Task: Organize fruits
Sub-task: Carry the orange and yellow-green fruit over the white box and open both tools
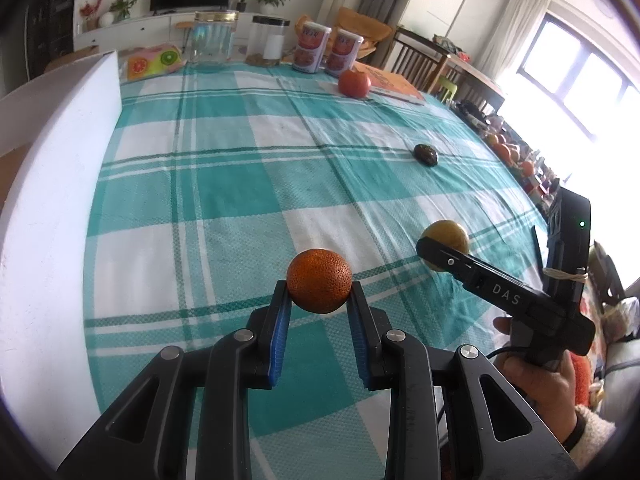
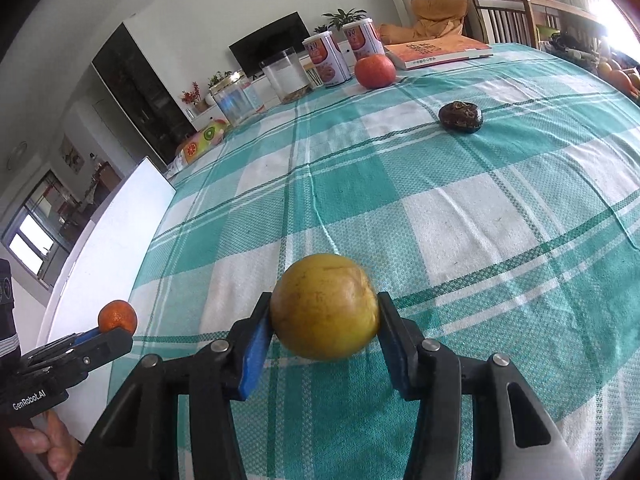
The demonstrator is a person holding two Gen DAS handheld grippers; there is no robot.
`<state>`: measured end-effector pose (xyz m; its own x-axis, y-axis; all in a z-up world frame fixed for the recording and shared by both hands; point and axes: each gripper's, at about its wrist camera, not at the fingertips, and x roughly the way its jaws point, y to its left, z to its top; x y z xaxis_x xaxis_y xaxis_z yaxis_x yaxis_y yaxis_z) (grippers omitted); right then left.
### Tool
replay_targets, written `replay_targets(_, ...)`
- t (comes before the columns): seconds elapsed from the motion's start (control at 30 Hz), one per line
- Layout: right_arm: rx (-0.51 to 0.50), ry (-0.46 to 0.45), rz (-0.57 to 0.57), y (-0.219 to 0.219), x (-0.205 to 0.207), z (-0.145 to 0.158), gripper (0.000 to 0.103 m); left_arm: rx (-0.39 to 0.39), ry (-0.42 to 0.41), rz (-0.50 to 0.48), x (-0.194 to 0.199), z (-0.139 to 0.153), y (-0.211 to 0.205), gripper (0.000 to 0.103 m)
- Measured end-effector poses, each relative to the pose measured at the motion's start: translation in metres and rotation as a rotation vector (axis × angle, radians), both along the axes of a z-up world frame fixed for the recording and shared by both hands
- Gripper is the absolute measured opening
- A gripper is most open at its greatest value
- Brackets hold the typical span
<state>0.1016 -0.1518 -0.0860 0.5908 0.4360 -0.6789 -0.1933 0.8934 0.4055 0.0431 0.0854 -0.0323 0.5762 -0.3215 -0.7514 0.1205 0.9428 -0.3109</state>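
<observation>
Above the checked tablecloth (image 1: 224,184), I am holding the small orange (image 1: 319,281) clamped in my left gripper (image 1: 319,294), and my right gripper (image 2: 325,320) is gripping the yellow fruit (image 2: 325,307); beyond, a dark fruit (image 2: 460,117) and red fruit (image 2: 375,71) are lying apart.

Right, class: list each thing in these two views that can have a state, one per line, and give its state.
left gripper: shut on the small orange, lifted off the cloth
small orange: held
right gripper: shut on the yellow fruit
yellow fruit: held
red fruit: loose on the tablecloth
dark fruit: loose on the tablecloth
gold-lidded jar: lid on
black-lidded jar: lid on
two cans: upright
</observation>
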Motion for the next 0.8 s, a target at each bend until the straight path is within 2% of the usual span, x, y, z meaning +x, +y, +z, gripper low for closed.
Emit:
replay_targets(0.07,0.020,-0.013,0.013,0.001,-0.004,0.006,0.050,-0.042,-0.009,-0.008,-0.011,0.014,0.007,0.029)
replay_targets(0.2,0.043,-0.020,0.078,0.025,-0.015,0.024,0.050,-0.074,-0.065,-0.005,-0.039,0.051,0.028,0.029)
replay_targets(0.3,0.070,-0.035,0.183,0.064,-0.026,0.045,0.050,-0.081,-0.095,0.040,-0.056,0.071,0.055,0.029)
replay_targets(0.4,0.118,-0.063,0.315,0.114,-0.040,0.073,0.050,-0.064,-0.104,0.127,-0.067,0.081,0.094,0.029)
replay_targets(0.5,0.160,-0.069,0.462,0.171,-0.053,0.097,0.050,-0.022,-0.104,0.254,-0.077,0.078,0.142,0.029)
replay_targets(0.6,0.158,-0.053,0.610,0.233,-0.067,0.107,0.050,-0.006,-0.069,0.398,-0.086,0.063,0.193,0.029)
replay_targets(0.8,0.045,-0.008,0.822,0.335,-0.093,0.091,0.050,0.088,0.007,0.619,-0.110,0.030,0.258,0.029)
